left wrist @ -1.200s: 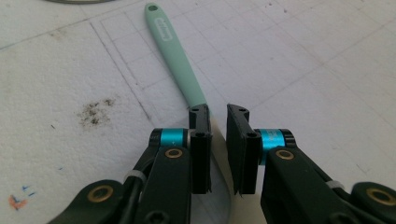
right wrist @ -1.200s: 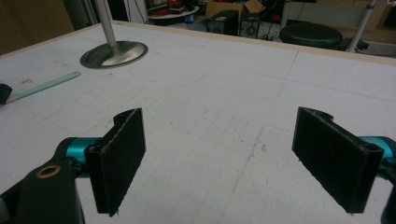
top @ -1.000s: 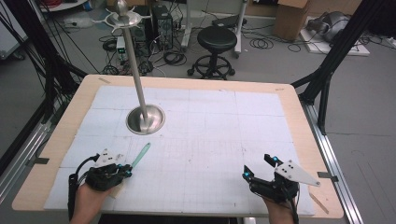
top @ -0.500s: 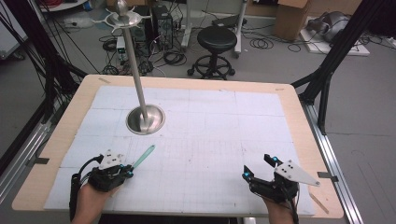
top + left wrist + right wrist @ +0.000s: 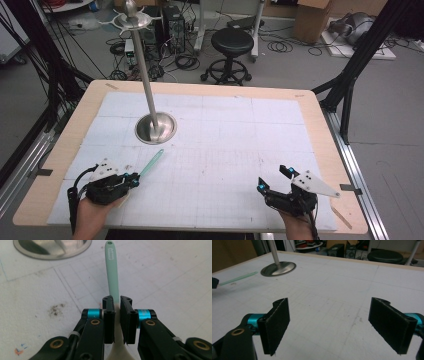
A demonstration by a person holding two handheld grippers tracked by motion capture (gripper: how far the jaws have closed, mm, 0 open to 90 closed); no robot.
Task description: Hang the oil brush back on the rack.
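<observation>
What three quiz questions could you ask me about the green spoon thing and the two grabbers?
1. True or false: the left gripper has its fingers shut on the mint green utensil.
2. What does the utensil's handle point toward? A) the round metal base of the stand B) the black stool C) the right gripper
3. Fill in: the right gripper's fingers are ____, with nothing between them.

Key
1. True: the fingers clamp its handle near the white wide end.
2. A.
3. Open.
</observation>
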